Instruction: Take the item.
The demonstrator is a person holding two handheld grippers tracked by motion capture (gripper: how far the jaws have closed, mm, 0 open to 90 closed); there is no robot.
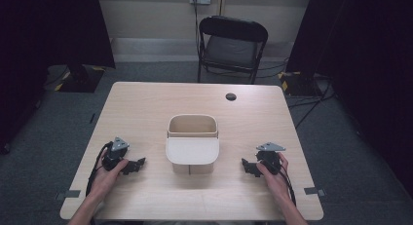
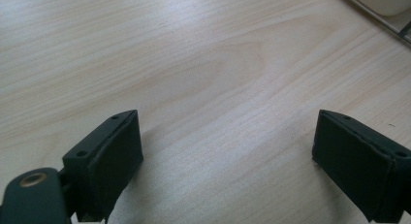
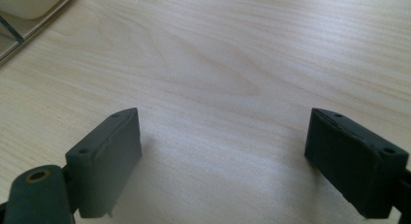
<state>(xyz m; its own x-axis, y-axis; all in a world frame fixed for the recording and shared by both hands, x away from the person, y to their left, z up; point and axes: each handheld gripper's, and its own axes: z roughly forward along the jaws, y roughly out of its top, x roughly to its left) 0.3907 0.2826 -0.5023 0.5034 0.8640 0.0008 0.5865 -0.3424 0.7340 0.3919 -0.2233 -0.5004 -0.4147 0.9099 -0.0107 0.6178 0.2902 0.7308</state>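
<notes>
Left gripper (image 1: 138,165) and right gripper (image 1: 248,166) resting on table (image 1: 146,108), fingers wide apart, holding nothing, wooden container (image 1: 192,143) between them

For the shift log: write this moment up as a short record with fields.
surface: light wooden table, round cable hole near its far edge
centre object: beige container with an open top, standing mid-table
left gripper: resting on the table left of the container, jaws open, nothing between them
right gripper: resting on the table right of the container, jaws open, nothing between them
contact: neither gripper touches the container
background: black folding chair beyond the table
</notes>
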